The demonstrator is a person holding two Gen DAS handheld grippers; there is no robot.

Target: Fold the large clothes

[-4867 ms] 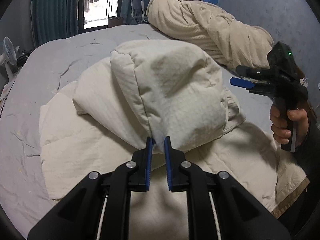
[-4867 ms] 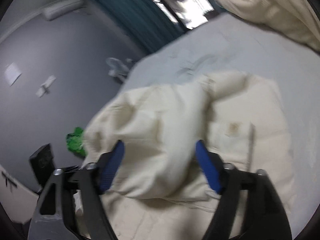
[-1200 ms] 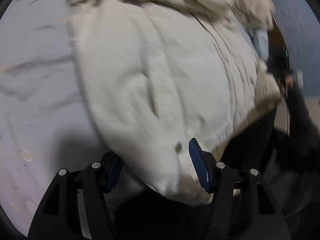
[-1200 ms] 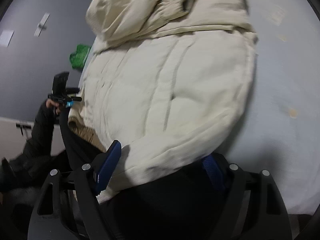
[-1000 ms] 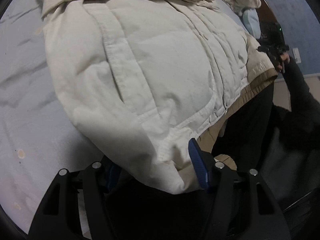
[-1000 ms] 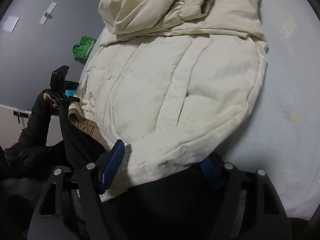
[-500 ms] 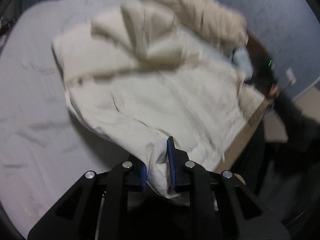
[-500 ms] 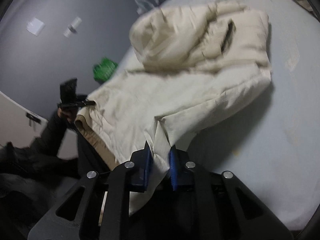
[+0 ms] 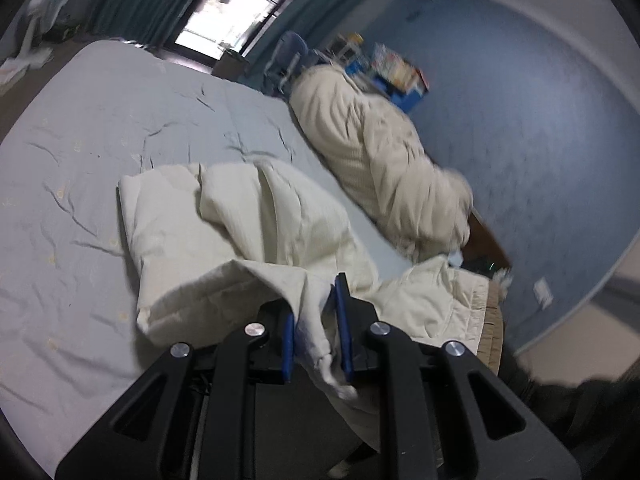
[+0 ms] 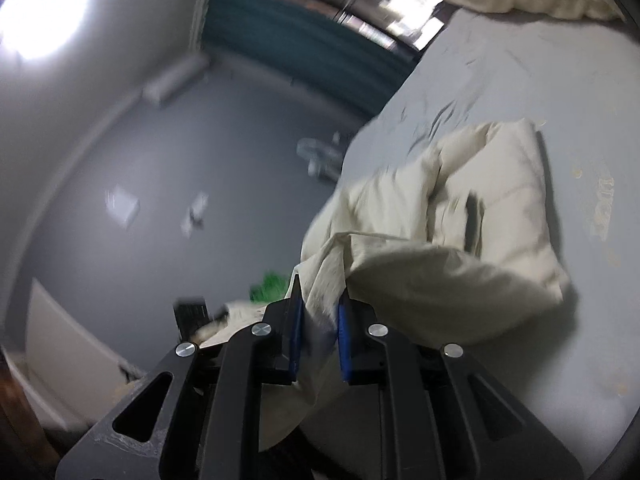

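The left gripper (image 9: 314, 330) has its blue pads drawn narrow on a bunched corner of the cream padded jacket (image 9: 248, 224), the cloth pinched between them and hanging down past the fingers. The right gripper (image 10: 318, 330) grips likewise, its jaws close together around another gathered edge of the jacket (image 10: 472, 248), with a fold trailing below the pads. Both held corners are lifted above the bed (image 9: 80, 160), and the fabric arches from each clamp back down to the bulk of the garment. That bulk lies crumpled on the grey sheet near the bed's near edge, sleeves heaped on top; its tan-lined hem (image 9: 486, 322) droops over the near right corner. Along the bed's far right edge lies a rolled cream blanket (image 9: 376, 160), apart from the jacket. Beyond the far edge stand teal curtains (image 9: 132, 4) and a bright window (image 9: 228, 20); a blue wall (image 9: 520, 112) runs along the right
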